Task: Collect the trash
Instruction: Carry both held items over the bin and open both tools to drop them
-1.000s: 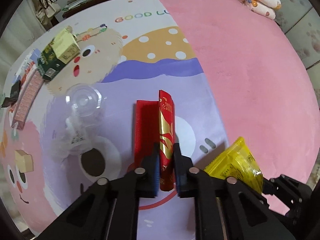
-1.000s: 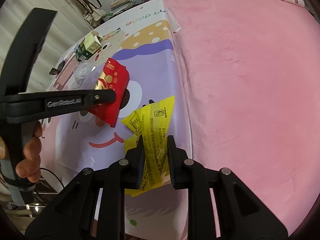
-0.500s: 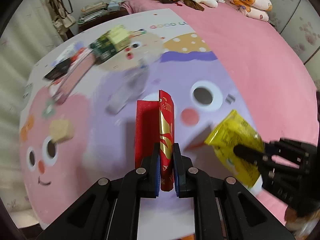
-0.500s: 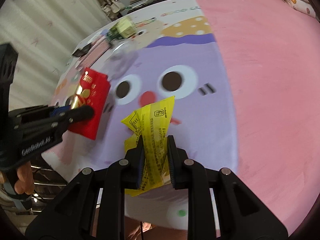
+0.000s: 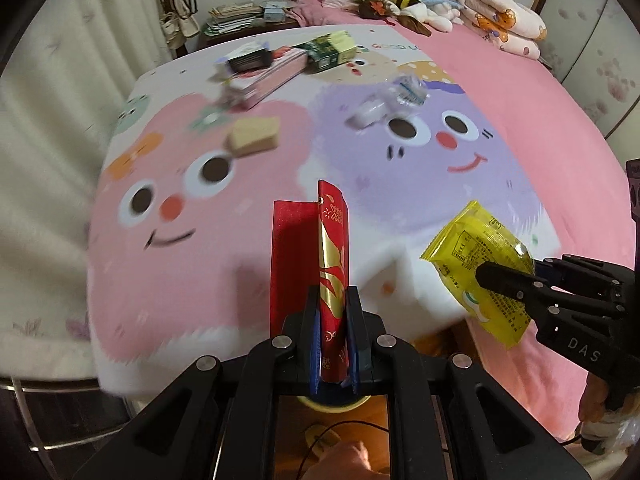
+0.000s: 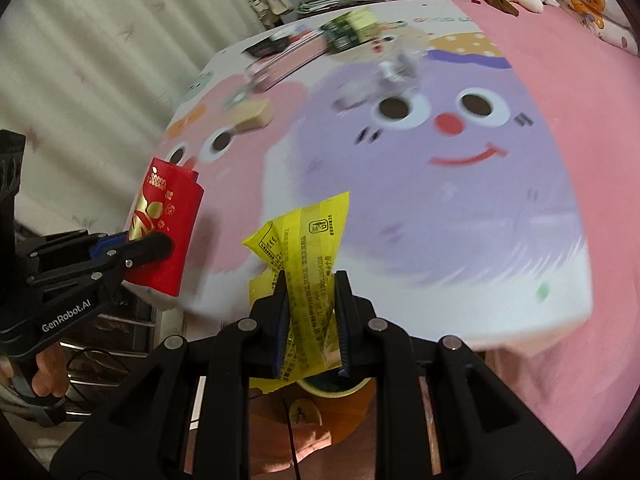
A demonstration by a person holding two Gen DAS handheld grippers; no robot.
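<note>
Left gripper (image 5: 334, 300): squeezing a red packet (image 5: 316, 264) between its blue pads, holding it upright on edge, out past the near edge of the cartoon blanket (image 5: 240, 208)

Red packet: red with gold print, hanging in the air just off the blanket's near-left corner, not touching it

Cup (image 5: 334, 404): yellowish rim peeking out right under the left gripper, below the blanket's near edge

Yellow wrapper (image 6: 304, 264): crinkled, printed with small text, sitting in the air just off the blanket's near edge, right of the red packet

Right gripper (image 6: 310, 300): clamping down on the yellow wrapper, fingers pressing into both sides

Still lying on the blanket, far side: a green and yellow carton (image 5: 330, 50), a pink box (image 5: 272, 76) beside it, a crumpled clear plastic bottle (image 5: 390, 100) on the purple face, a small tan block (image 5: 254, 138) on the pink face

Right of the blanket: pink bedspread (image 5: 540, 120) running along it, stuffed toys (image 5: 404, 4) piling up at the far end
</note>
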